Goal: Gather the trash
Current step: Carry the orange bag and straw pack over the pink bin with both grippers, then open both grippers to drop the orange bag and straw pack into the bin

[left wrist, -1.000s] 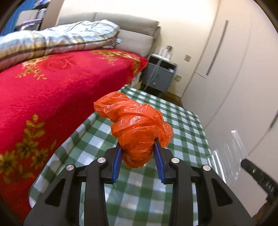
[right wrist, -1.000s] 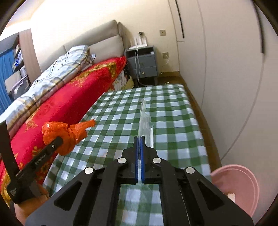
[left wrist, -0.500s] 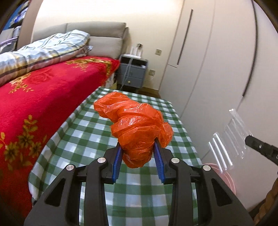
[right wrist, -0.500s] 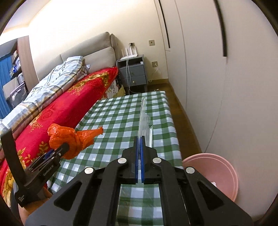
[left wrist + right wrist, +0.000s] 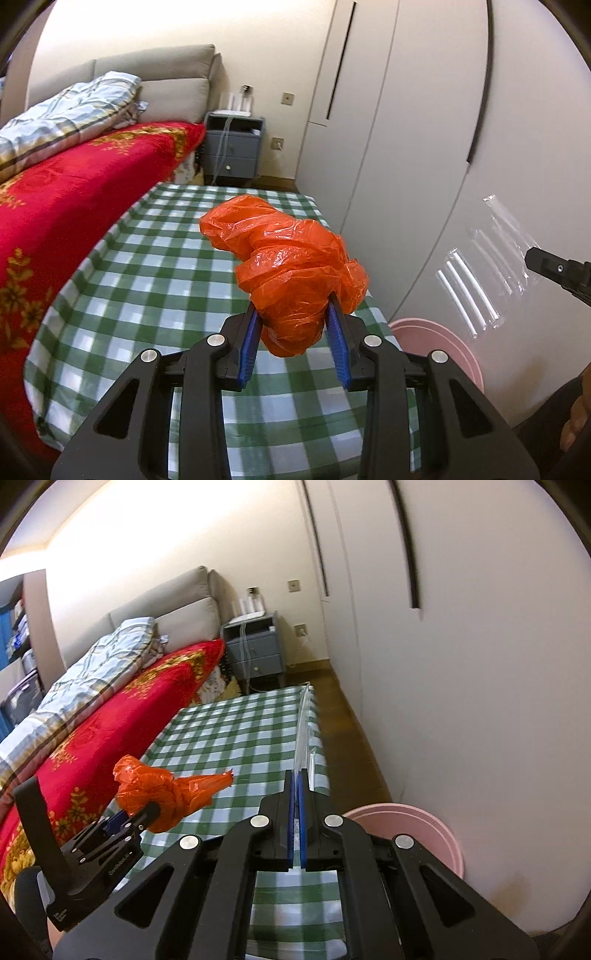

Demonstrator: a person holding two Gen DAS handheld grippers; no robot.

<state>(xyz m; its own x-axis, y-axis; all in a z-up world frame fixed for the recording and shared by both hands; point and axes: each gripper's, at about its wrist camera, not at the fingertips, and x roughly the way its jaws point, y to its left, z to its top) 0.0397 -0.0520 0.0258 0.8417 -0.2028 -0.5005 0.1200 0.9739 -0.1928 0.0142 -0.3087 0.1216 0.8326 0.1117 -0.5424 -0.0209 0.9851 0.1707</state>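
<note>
My left gripper (image 5: 293, 314) is shut on a crumpled orange plastic bag (image 5: 291, 266) and holds it above the green checked table (image 5: 155, 266). The bag also shows in the right wrist view (image 5: 166, 794). My right gripper (image 5: 296, 775) is shut on a clear plastic wrapper (image 5: 304, 731), seen edge-on; the wrapper hangs at the right of the left wrist view (image 5: 487, 266). A pink bin (image 5: 417, 830) stands on the floor by the table's right side, below and right of both grippers; it also shows in the left wrist view (image 5: 447, 339).
A bed with a red blanket (image 5: 55, 206) runs along the table's left side. White wardrobe doors (image 5: 461, 664) stand close on the right. A grey nightstand (image 5: 232, 151) is beyond the table's far end.
Both grippers have swung to the right with their loads. The pink bin has come further into both views and the wardrobe fills more of the frame.
</note>
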